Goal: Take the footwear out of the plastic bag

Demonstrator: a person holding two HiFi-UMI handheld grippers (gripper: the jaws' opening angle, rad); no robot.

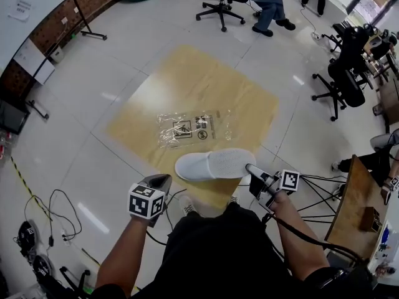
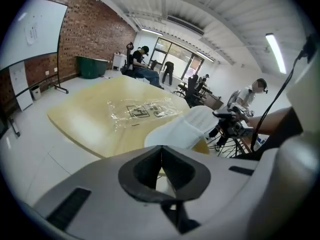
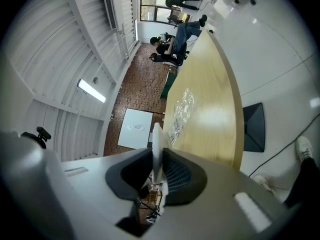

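The wooden table (image 1: 187,86) lies ahead of both grippers. The plastic bag (image 1: 193,128) lies flat on it, beyond the slipper and apart from both grippers. The white slipper (image 1: 212,164) is at the table's near edge, its right end clamped between the jaws of the right gripper (image 1: 254,169). The left gripper (image 1: 159,180), near the slipper's left end, has its jaws together on nothing.

The slipper (image 1: 215,164) is white, matt cloth. The plastic bag (image 1: 192,128) is clear, glossy and crinkled; the desk (image 1: 187,80) is smooth pale wood.
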